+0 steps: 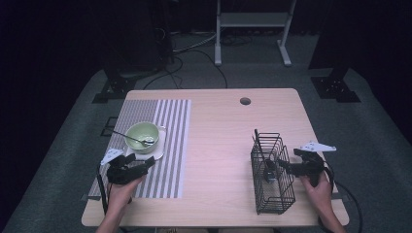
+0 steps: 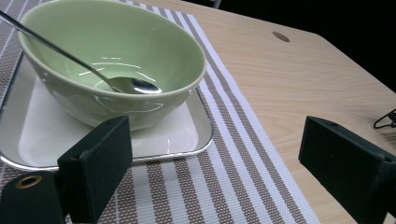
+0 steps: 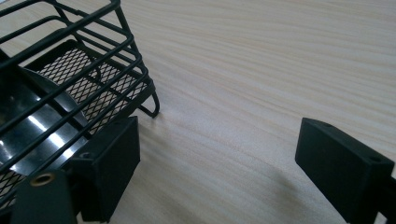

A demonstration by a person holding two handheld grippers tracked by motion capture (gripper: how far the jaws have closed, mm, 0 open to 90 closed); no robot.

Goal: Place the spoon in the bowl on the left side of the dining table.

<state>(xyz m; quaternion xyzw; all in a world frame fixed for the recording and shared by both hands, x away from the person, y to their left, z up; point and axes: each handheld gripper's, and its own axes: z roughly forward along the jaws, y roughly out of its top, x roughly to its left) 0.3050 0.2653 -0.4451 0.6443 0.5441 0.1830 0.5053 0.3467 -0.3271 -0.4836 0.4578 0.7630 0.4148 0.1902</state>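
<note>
My left claw sits at the near left of the bench, low over the striped placemat, its jaws spread wide with nothing between them. In the left gripper view the left claw points at the near edge of a white tray that lies on the placemat; one jaw overlaps the tray's corner in the view, but I cannot tell whether it touches. On the tray stands a green bowl, upright, with a metal spoon resting inside, its handle leaning out over the far rim to the left.

My right claw is at the near right, just beside the black wire basket, which stands upright on the bare wood. In the right gripper view the right claw is open too, gripping nothing; one jaw lies close against the basket near its foot, the other well clear over plain wood. Something dark and shiny shows through the wires, but I cannot make out what it is.

Farther off, the bench has a small round hole near its far edge.
</note>
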